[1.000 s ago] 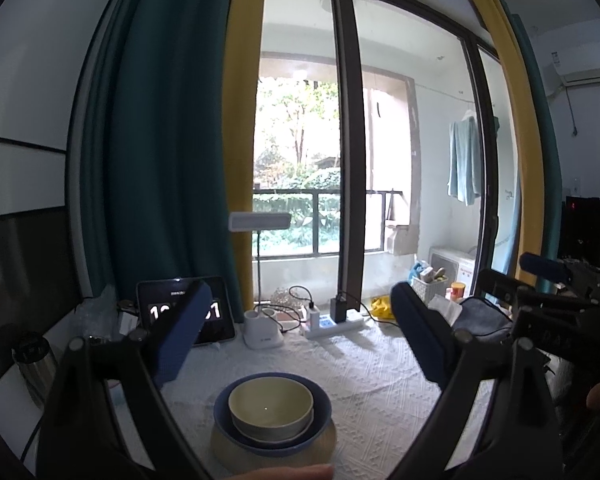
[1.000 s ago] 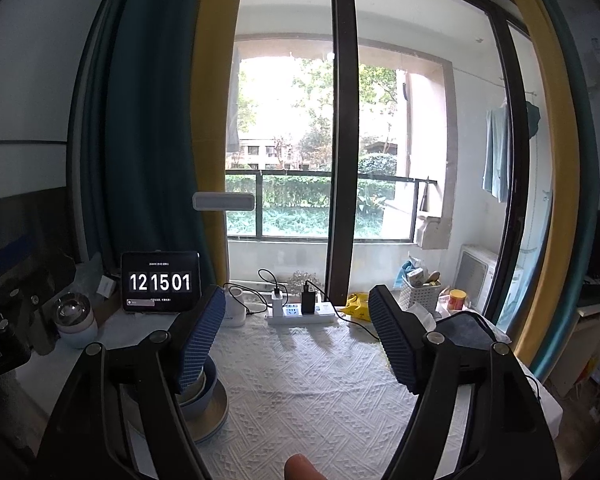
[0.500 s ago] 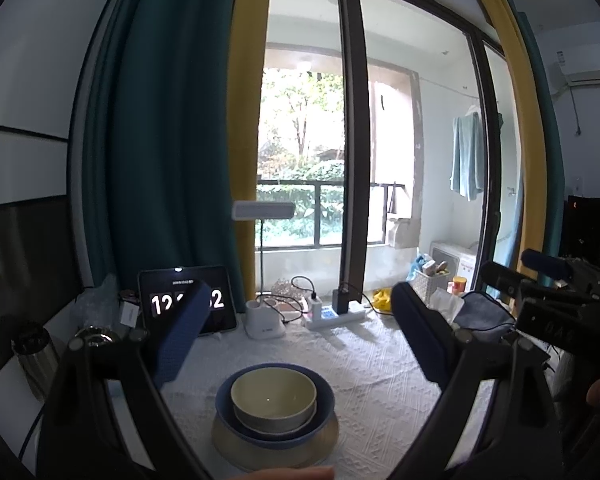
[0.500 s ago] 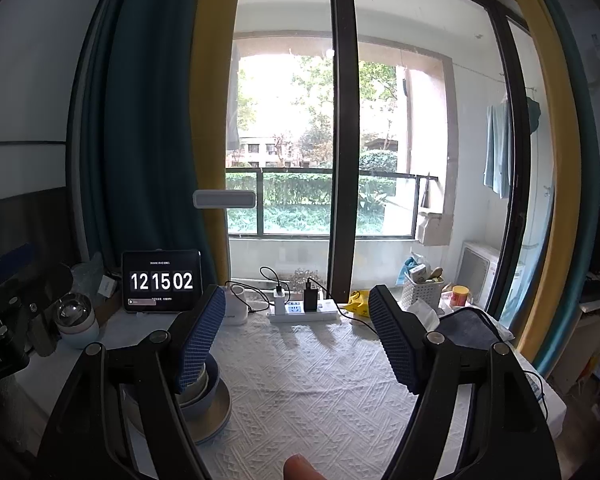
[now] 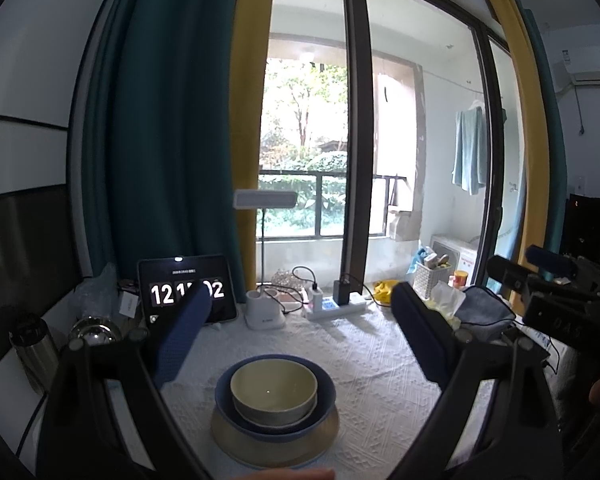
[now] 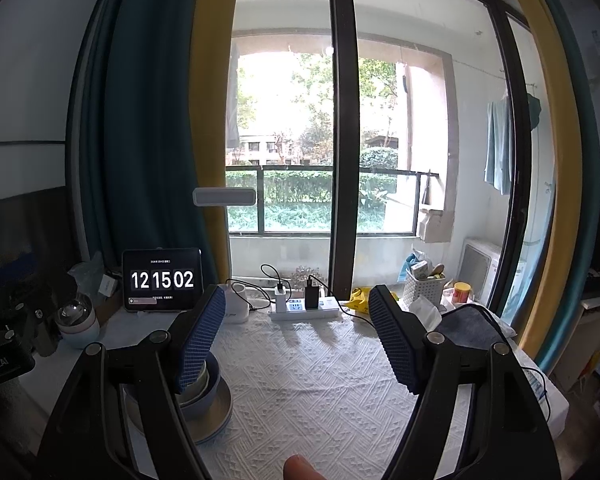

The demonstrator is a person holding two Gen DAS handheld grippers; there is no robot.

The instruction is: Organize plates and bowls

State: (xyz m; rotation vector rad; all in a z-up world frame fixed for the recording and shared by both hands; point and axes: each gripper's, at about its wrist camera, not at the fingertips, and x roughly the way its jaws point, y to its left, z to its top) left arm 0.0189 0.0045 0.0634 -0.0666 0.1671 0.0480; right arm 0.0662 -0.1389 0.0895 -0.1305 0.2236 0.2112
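L gripper (image 5: 298,322): fingers (image 5: 182,336) spread wide, nothing between pads, held above the surface (image 5: 380,376). Below and between them sits the stack: cream bowl (image 5: 274,394) nested in blue bowl (image 5: 324,398), both on a tan plate (image 5: 276,444). Stack upright, near front edge, left-centre of the white textured cloth. No finger touches it.

R gripper (image 6: 296,338): fingers (image 6: 202,338) also spread, empty, over bare cloth. Same stack (image 6: 214,404) shows low left in right view, partly hidden behind the left finger. Can't tell whether finger touches it there.

Fingertip (image 6: 298,468) of the person at bottom edge of right view; a sliver of a hand (image 5: 284,474) at bottom of left view.

Further out, back of surface: clock tablet (image 6: 162,280) reading 12 15 02, white lamp base (image 5: 265,314) w/ lamp head above, power strip (image 6: 304,306) w/ plugs and cables, white basket (image 6: 424,286), yellow-lid jar (image 6: 462,292), grey cloth (image 6: 466,326) at right. Steel flask (image 5: 32,350) far left. R gripper body (image 5: 560,300) visible at right edge of left view.

Behind: glass doors, teal and yellow curtains (image 6: 148,128), balcony railing, greenery.
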